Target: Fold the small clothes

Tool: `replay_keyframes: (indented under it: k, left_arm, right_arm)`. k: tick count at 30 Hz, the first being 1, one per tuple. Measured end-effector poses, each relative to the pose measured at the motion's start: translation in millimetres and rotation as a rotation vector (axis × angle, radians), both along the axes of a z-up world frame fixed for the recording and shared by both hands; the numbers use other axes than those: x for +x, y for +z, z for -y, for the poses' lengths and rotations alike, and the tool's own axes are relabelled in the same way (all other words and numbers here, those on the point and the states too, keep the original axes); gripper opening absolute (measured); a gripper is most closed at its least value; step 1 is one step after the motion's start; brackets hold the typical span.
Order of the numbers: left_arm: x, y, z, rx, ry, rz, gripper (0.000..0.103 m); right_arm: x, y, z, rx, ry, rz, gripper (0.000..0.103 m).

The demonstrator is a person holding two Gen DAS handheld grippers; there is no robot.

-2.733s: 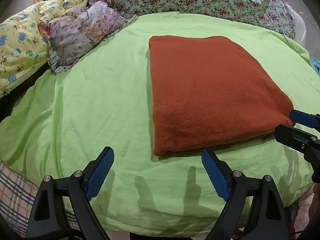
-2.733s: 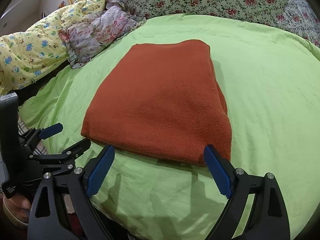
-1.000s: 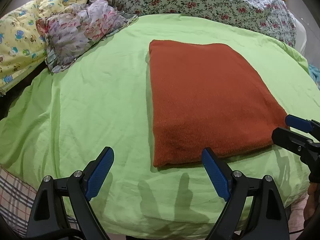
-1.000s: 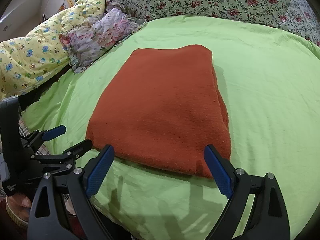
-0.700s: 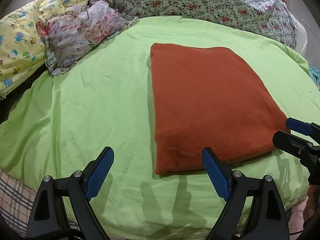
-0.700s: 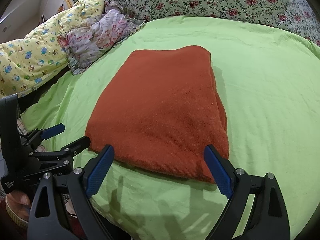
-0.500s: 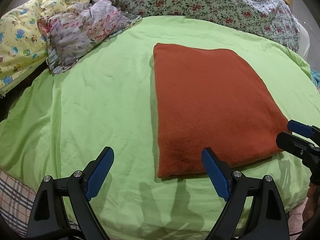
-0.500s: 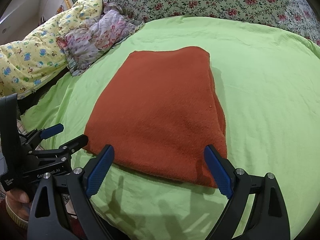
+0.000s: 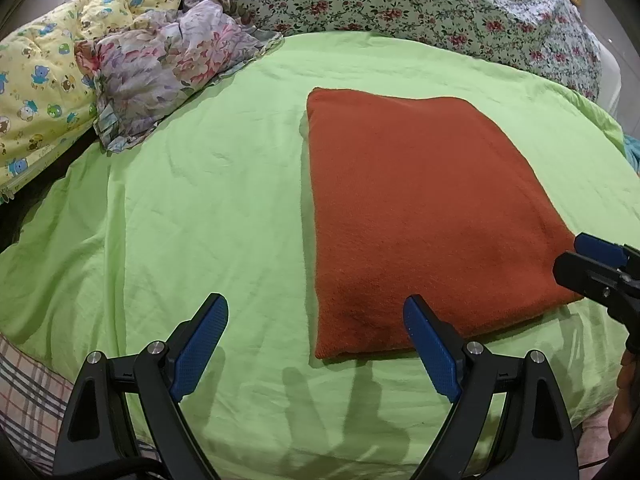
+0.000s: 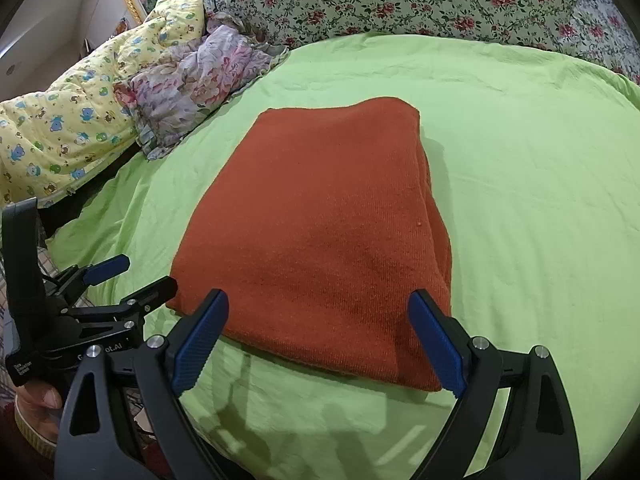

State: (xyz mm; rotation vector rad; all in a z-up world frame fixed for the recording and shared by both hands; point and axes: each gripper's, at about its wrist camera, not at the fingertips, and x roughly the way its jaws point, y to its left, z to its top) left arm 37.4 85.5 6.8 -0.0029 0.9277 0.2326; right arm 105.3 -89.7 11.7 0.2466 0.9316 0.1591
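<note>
- As far as I can judge, the orange knit garment (image 9: 420,216) is already folded into a flat rectangle on the green bed sheet (image 9: 192,208).
- Both my left claw (image 9: 316,344) and right claw (image 10: 318,340) are spread wide and empty, at its near edge.
- Perhaps one more fold remains.

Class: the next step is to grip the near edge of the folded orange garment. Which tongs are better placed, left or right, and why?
Right, probably. The right tongs, open, straddle the orange garment at its near edge. The left tongs, also open, sit mostly over bare green sheet, reaching only the garment's left corner.
</note>
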Motion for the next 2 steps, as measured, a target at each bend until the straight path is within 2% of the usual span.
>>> replay_keyframes:
  k: [2]
  left_arm:
    - [-1.9, -0.1, 2.4, -0.008, -0.007, 0.001, 0.090]
  right_arm:
    - [0.1, 0.1, 0.9, 0.002, 0.001, 0.001, 0.091]
